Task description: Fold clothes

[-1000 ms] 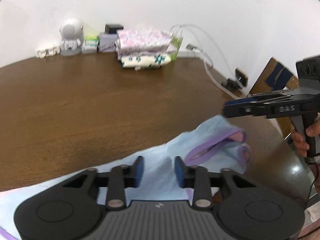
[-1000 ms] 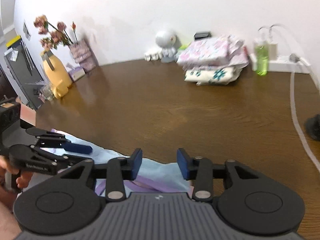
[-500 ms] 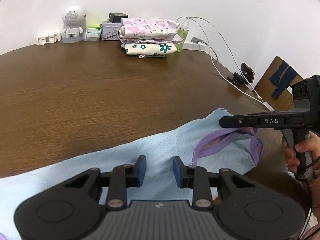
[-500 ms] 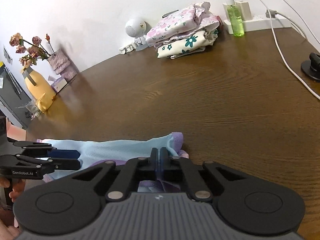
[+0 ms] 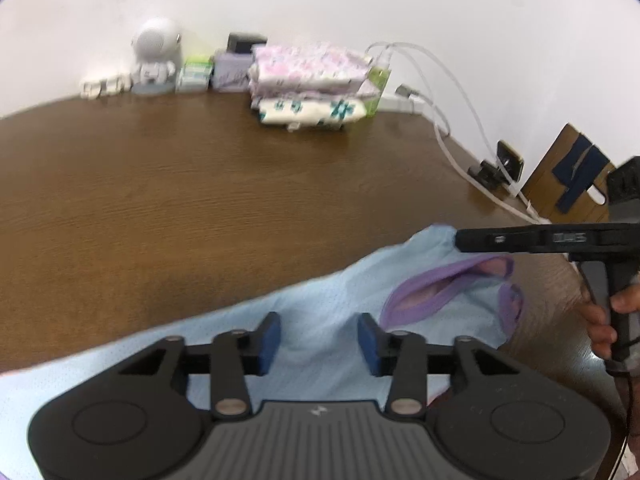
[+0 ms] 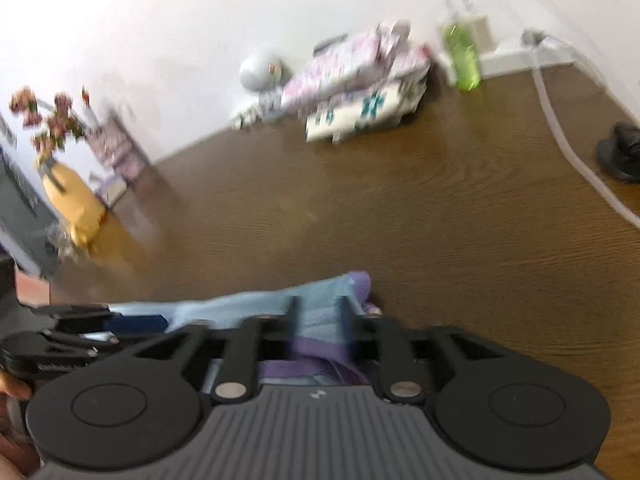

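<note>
Light-blue garment (image 5: 320,320), thin, limp, lies at the surface's (image 5: 200,200) near edge. Left claw (image 5: 319,338) gapes empty above it; right claw (image 6: 316,312) pinches its purple-trimmed corner, where we judge hold surest.

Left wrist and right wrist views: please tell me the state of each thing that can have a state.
left gripper: open, over the cloth, holding nothing.
right gripper: blurred, cloth between its fingers; grip cannot be told.
light blue garment: unfolded, lying on the table.
stack of clothes: folded, by the wall.
</note>
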